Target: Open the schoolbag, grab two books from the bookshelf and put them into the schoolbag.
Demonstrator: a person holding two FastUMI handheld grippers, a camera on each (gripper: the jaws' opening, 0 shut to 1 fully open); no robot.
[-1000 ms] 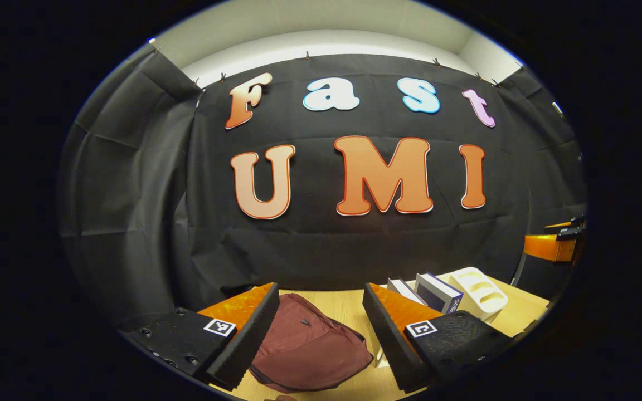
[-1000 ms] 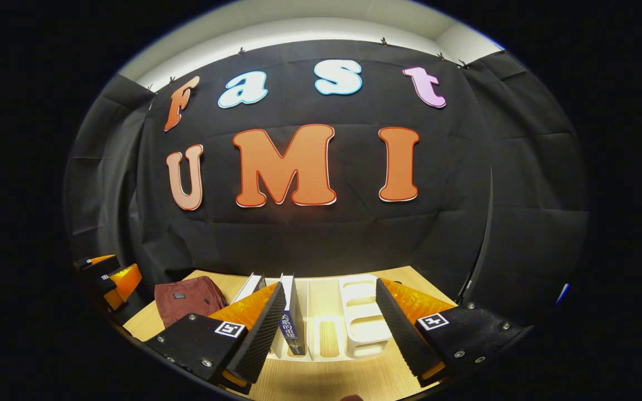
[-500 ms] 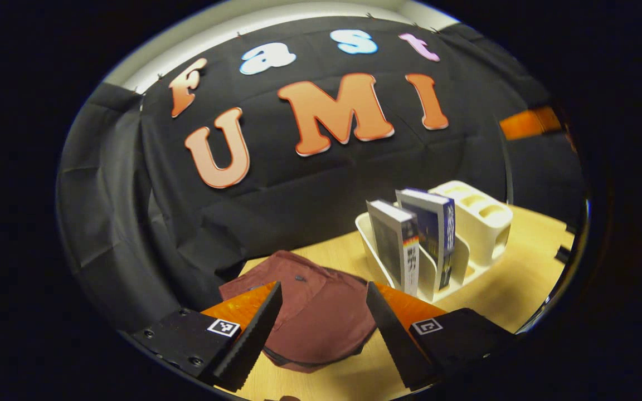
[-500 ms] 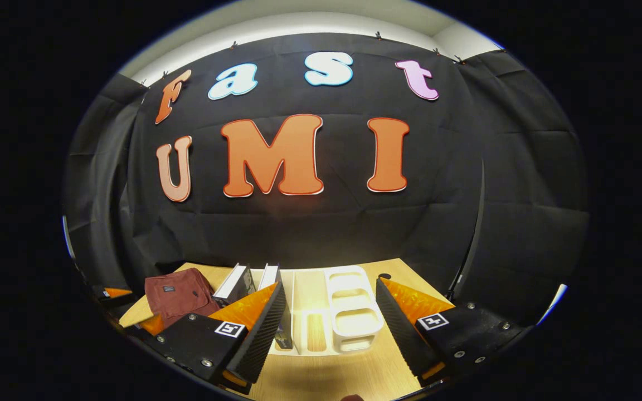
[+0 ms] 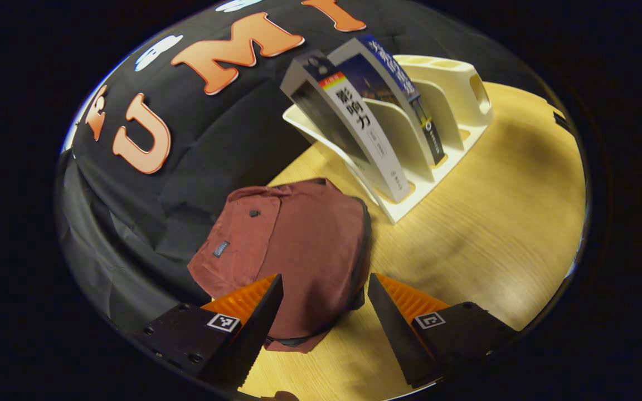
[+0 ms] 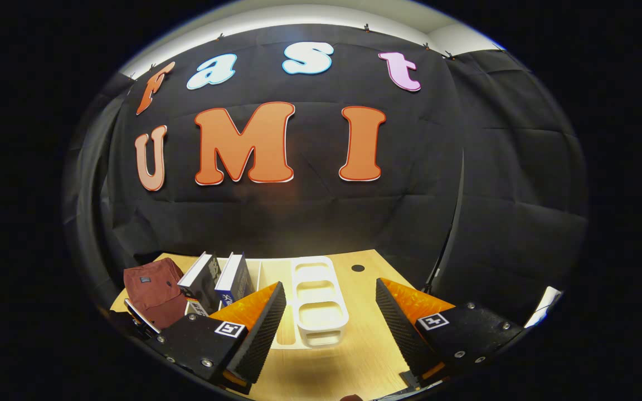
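A dark red schoolbag (image 5: pixel 290 245) lies flat and closed on the wooden table (image 5: pixel 494 223). My left gripper (image 5: pixel 321 328) hovers open just above its near edge, nothing between the fingers. Behind the bag stands a white bookshelf (image 5: pixel 443 128) holding two upright books, a grey one (image 5: pixel 349 122) and a blue one (image 5: pixel 393 89). In the right gripper view, the right gripper (image 6: pixel 329 328) is open over the table in front of the bookshelf (image 6: pixel 318 303), with the two books (image 6: pixel 218 278) and the schoolbag (image 6: pixel 151 289) off to its left.
The black cloth wall runs close behind the bag and the shelf. Bare wooden table (image 6: pixel 354 356) lies in front of the shelf. A small dark hole (image 6: pixel 358 268) sits in the tabletop behind the shelf.
My left gripper has tilted down and moved in over the schoolbag, which now sits large between its fingers. The right gripper has risen slightly and drifted right; both stay open.
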